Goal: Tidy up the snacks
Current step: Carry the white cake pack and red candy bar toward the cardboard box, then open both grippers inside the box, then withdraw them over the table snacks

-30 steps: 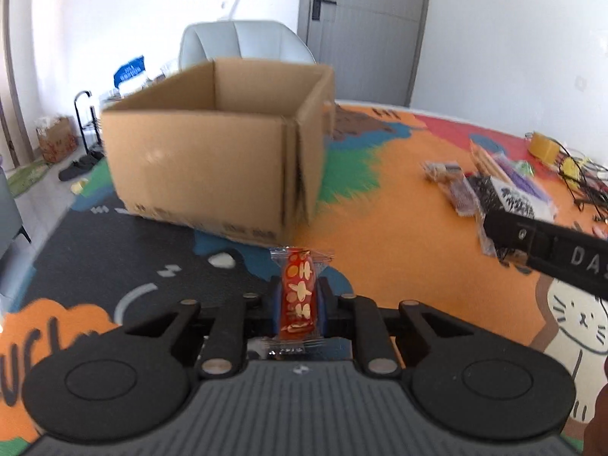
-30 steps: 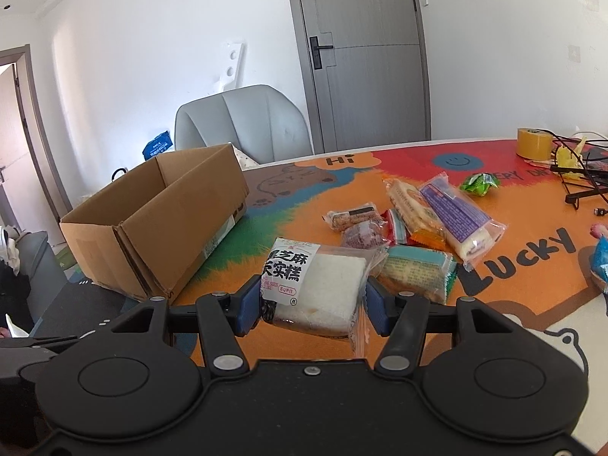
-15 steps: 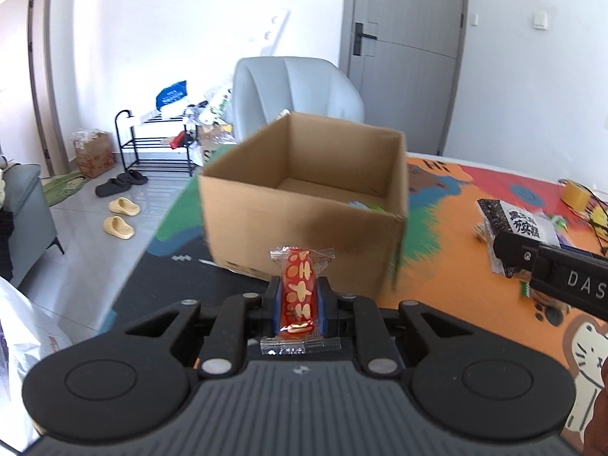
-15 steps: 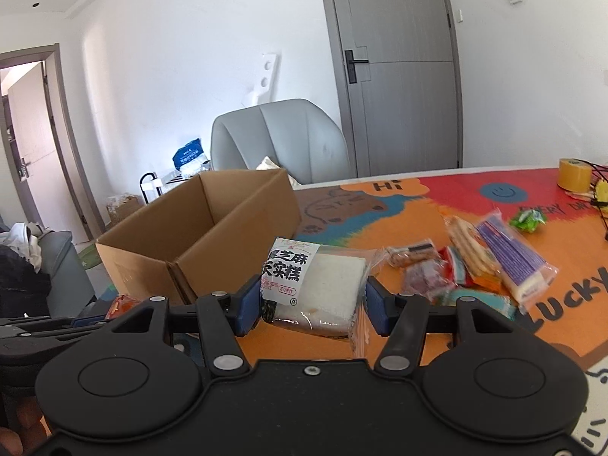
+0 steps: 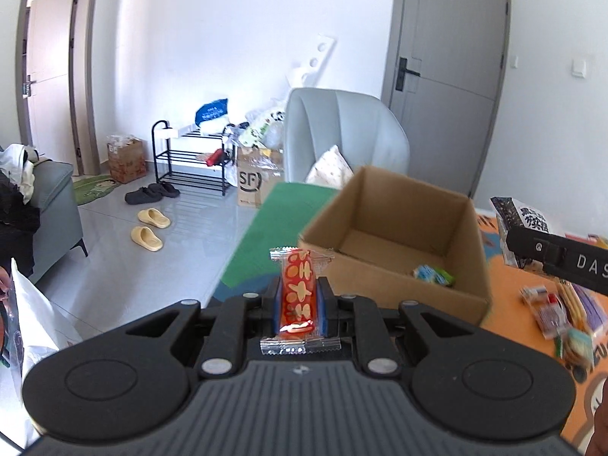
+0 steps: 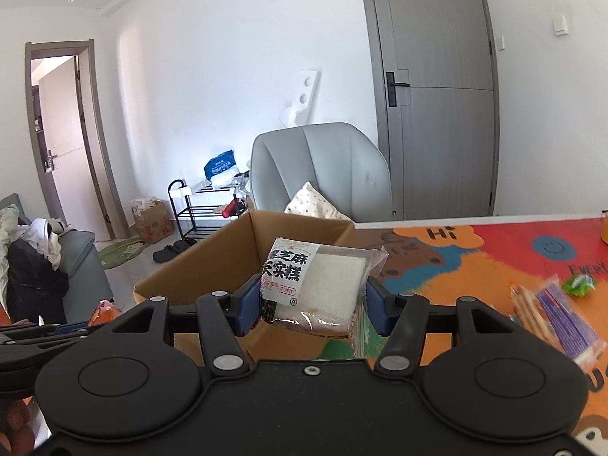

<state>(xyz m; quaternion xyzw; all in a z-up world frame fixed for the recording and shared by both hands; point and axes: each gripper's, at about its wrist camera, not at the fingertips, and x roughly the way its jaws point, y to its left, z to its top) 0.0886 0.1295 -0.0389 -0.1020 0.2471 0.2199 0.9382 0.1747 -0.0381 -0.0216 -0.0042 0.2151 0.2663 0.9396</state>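
Observation:
My left gripper [image 5: 298, 304] is shut on a small red snack packet [image 5: 297, 292] with a yellow pattern, held upright. Just ahead and to its right stands the open cardboard box [image 5: 399, 243], with a green-blue packet [image 5: 433, 274] on its floor. My right gripper [image 6: 312, 300] is shut on a white cake packet [image 6: 319, 285] with black lettering, held in front of the same box [image 6: 212, 266]. In the left wrist view the right gripper [image 5: 547, 243] and its white cake packet [image 5: 522, 216] show at the right edge. Loose snacks [image 5: 562, 311] lie on the colourful mat [image 6: 456, 258].
A grey chair [image 6: 323, 167] with a cushion stands behind the box. On the floor to the left are a black shoe rack [image 5: 190, 159], slippers [image 5: 150, 228], a sofa [image 5: 45, 209] and a white bag [image 5: 34, 326]. More snack packets [image 6: 554, 311] lie at the right.
Both grippers have risen and swung left toward the box, each keeping its packet. The box's inside now shows, and it sits closer in both views.

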